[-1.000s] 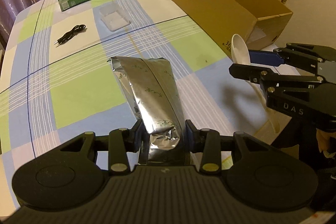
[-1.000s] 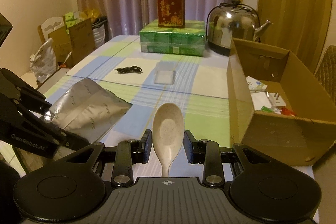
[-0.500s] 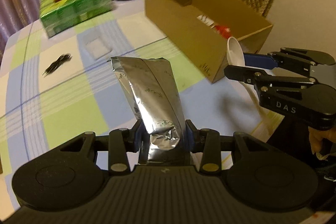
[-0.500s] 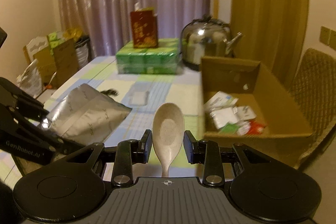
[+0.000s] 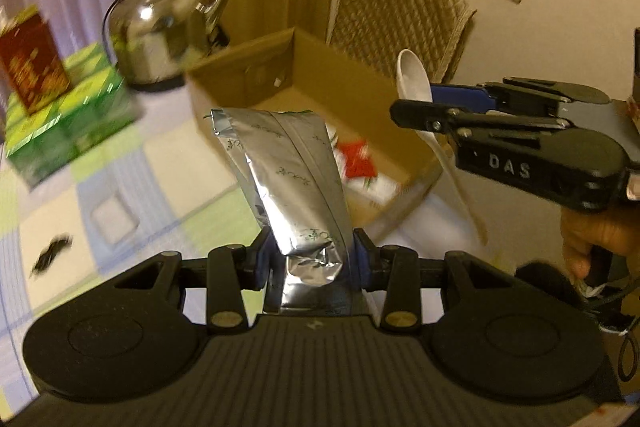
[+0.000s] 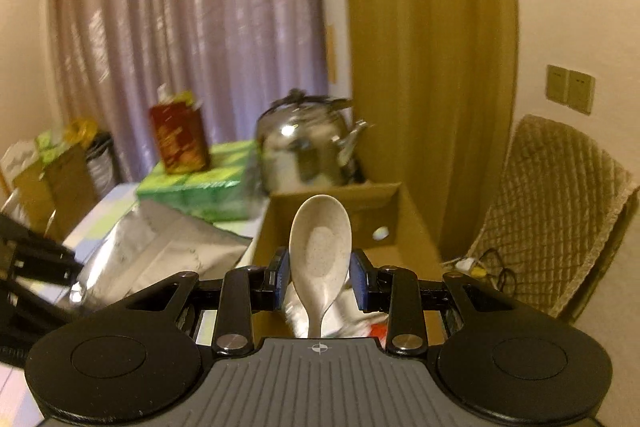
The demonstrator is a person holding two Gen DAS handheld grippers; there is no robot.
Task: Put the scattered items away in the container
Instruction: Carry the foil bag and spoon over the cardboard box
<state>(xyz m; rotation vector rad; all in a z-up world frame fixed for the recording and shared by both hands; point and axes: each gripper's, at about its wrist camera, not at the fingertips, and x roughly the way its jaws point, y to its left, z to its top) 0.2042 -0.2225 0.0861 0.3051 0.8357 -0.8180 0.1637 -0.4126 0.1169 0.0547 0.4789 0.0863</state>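
My left gripper (image 5: pixel 314 259) is shut on a silver foil pouch (image 5: pixel 286 171) and holds it in the air, in front of the open cardboard box (image 5: pixel 248 67). The pouch also shows in the right wrist view (image 6: pixel 160 251). My right gripper (image 6: pixel 320 277) is shut on a pale speckled spoon (image 6: pixel 320 247), bowl up, over the near end of the box (image 6: pixel 384 191). In the left wrist view the right gripper (image 5: pixel 416 103) and spoon (image 5: pixel 414 77) hang above the box's right side. The box holds white and red packets (image 5: pixel 356 163).
A steel kettle (image 5: pixel 160 35) stands behind the box. A green carton pack (image 5: pixel 68 115) with a red box (image 5: pixel 32 67) on it sits at the back left. A black cable (image 5: pixel 50 255) and a clear lid (image 5: pixel 114 219) lie on the checked tablecloth. A quilted chair (image 6: pixel 560 211) stands right.
Both grippers have risen and swung right toward the box, still holding the pouch and the spoon. The spoon now hangs over the box opening.
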